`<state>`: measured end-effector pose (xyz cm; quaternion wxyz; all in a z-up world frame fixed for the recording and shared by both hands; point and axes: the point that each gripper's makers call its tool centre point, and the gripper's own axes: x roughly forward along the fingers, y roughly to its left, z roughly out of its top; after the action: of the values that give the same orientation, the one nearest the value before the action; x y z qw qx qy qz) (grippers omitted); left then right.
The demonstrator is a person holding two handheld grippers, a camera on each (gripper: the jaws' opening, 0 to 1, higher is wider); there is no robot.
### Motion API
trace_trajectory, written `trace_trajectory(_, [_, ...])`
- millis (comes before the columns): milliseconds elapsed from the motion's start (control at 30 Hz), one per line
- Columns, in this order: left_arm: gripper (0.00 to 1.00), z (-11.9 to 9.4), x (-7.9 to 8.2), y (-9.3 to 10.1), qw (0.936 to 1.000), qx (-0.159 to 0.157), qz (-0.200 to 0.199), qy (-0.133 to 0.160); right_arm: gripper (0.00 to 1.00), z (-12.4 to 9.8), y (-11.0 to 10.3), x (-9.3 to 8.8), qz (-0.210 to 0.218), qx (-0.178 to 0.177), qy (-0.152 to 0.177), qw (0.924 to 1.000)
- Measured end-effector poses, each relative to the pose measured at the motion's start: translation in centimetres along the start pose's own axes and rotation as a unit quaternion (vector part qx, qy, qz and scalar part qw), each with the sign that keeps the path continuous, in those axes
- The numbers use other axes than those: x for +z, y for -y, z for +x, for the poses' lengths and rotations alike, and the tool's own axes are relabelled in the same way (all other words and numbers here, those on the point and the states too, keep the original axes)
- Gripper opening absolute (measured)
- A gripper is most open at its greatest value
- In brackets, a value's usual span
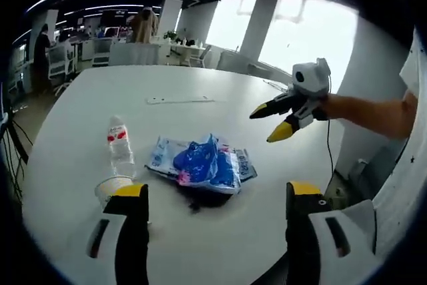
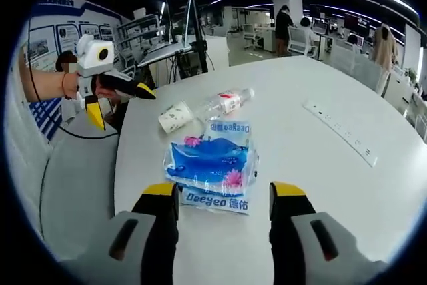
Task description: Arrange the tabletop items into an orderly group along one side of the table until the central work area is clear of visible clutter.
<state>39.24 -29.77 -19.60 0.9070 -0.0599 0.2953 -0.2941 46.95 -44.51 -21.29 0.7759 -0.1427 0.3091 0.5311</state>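
Just beyond the left tool (image 1: 217,195), whose two yellow-tipped jaws stood wide apart with nothing between them, a blue-and-white plastic packet (image 1: 202,163) lay flat on the white table (image 1: 200,85), near its close edge. Something dark (image 1: 200,199) poked out from under the packet's near side, too hidden to identify. To the left of the packet lay a clear water bottle (image 1: 119,146) with a red label, on its side, and a white paper cup (image 1: 112,186) sat at the bottle's near end, partly cut off by the left jaw. Farther back, well apart from these, a long white power strip (image 1: 180,100) lay on the table. The right tool (image 1: 273,123) hung in the air to the right of the packet, above the table's edge, held by a bare forearm (image 1: 373,113); its jaws were parted and empty. In the right gripper view the same packet (image 2: 212,163) lay straight ahead of the right tool (image 2: 223,195), its near edge between the spread jaw tips but not touched by them, printed lettering readable along that edge. Beyond it the cup (image 2: 175,117) lay tipped on its side, mouth toward the bottle (image 2: 227,103), the two close together; whether they touched was unclear. The power strip (image 2: 340,133) ran along the right. The left tool (image 2: 117,101) hovered far left off the table's edge, jaws apart. Desks, chairs and standing people filled the blurred background.
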Motion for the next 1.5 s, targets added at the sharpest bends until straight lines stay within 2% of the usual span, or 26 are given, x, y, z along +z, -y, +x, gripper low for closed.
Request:
trace_trajectory(400, [0.84, 1.6, -0.8, 0.1, 0.9997, 0.017, -0.018, -0.001, 0.53, 1.3, 0.9, -0.3, -0.003, 0.010, -0.007, 0.9999])
trace_trajectory(833, [0.81, 3.6, -1.9, 0.8, 0.9975, 0.033, -0.062, 0.002, 0.51, 2.7, 1.3, -0.8, -0.004, 0.016, -0.013, 0.9998])
trace_trajectory(1067, [0.79, 4.1, -2.5, 0.6, 0.9958, 0.047, -0.079, -0.001, 0.49, 3.5, 1.5, -1.2, 0.000, 0.018, -0.017, 0.9997])
trace_trajectory(1500, [0.70, 6.0, -3.1, 1.0, 0.9925, 0.065, -0.103, -0.007, 0.44, 5.4, 2.0, -1.3, 0.015, 0.024, -0.013, 0.9995])
